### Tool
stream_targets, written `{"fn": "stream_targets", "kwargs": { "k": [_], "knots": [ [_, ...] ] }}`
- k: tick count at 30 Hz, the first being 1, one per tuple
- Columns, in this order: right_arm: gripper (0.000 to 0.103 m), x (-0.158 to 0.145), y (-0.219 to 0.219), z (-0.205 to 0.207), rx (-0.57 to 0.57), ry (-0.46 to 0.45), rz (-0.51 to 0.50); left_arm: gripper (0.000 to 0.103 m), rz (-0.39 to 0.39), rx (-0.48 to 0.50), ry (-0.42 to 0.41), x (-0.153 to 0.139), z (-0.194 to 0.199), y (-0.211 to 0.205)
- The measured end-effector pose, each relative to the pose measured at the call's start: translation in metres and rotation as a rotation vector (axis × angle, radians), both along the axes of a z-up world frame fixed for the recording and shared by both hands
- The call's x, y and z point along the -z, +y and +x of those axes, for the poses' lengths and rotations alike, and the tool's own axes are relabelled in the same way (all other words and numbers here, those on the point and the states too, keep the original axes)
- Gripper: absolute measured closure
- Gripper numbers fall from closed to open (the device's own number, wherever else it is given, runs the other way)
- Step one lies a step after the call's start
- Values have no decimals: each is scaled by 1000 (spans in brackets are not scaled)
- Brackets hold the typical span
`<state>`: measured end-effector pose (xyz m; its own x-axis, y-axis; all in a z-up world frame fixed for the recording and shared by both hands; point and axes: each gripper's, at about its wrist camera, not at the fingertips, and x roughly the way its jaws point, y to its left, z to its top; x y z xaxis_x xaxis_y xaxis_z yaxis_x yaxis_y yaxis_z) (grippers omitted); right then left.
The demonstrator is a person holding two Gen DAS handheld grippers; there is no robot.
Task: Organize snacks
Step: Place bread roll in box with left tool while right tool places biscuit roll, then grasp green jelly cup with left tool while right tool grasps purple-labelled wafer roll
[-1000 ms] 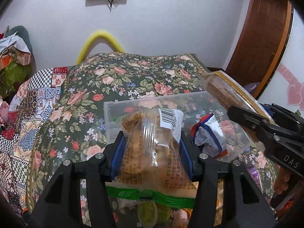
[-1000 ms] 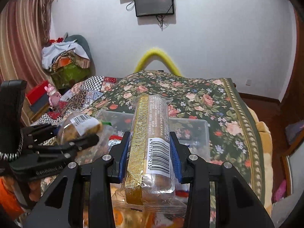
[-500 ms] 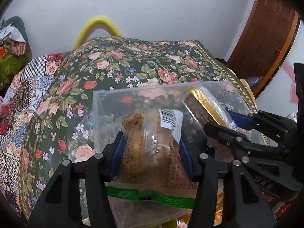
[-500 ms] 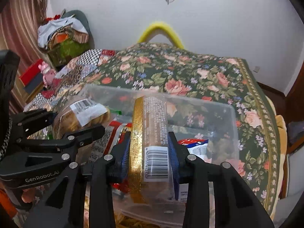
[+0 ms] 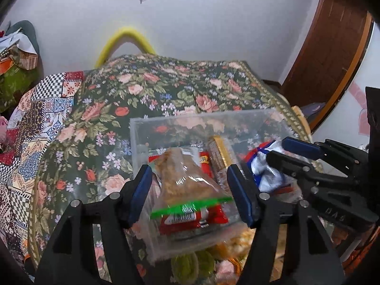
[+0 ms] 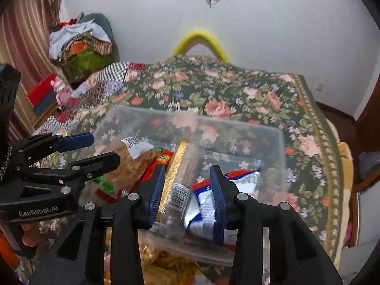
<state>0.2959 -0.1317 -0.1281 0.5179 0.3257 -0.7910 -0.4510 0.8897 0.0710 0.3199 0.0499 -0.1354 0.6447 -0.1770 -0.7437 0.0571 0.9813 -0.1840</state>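
A clear plastic bin (image 5: 201, 121) (image 6: 190, 118) sits on the bed. My left gripper (image 5: 188, 175) (image 6: 104, 148) hangs over its near left part, jaws opening. A clear bag of brown snacks (image 5: 187, 182) (image 6: 128, 156) with a green band lies in the bin between the pads, which do not touch it. My right gripper (image 6: 187, 180) (image 5: 277, 147) is over the bin's right part, its jaws opening a little. A gold-edged biscuit pack (image 6: 185, 161) (image 5: 219, 154) leans forward into the bin, with a gap to the right pad.
A blue-and-white packet (image 6: 204, 197) and a red packet (image 5: 190, 218) lie in the bin. More yellow snack packets (image 6: 166, 261) lie in front of it. A floral bedspread (image 5: 166, 90) spreads behind, a clothes pile (image 6: 80, 45) sits far left, and a wooden door (image 5: 332, 47) stands right.
The left jaws spread and the snack bag dropped from their grip into the bin. The right gripper came lower over the bin and the biscuit pack tipped forward out of its grip.
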Motion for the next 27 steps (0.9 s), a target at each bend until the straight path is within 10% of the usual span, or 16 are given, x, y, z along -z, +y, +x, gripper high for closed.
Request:
{"fn": "stream_targets", "kwargs": {
  "k": [15,27],
  "knots": [
    [62,-59,-55,-62,80,-138,26,30,56,25,-48,-35,-77,8],
    [59,-14,-102,-108,195,-35,-5,30,24,5,61,18,-113,11]
  ]
}}
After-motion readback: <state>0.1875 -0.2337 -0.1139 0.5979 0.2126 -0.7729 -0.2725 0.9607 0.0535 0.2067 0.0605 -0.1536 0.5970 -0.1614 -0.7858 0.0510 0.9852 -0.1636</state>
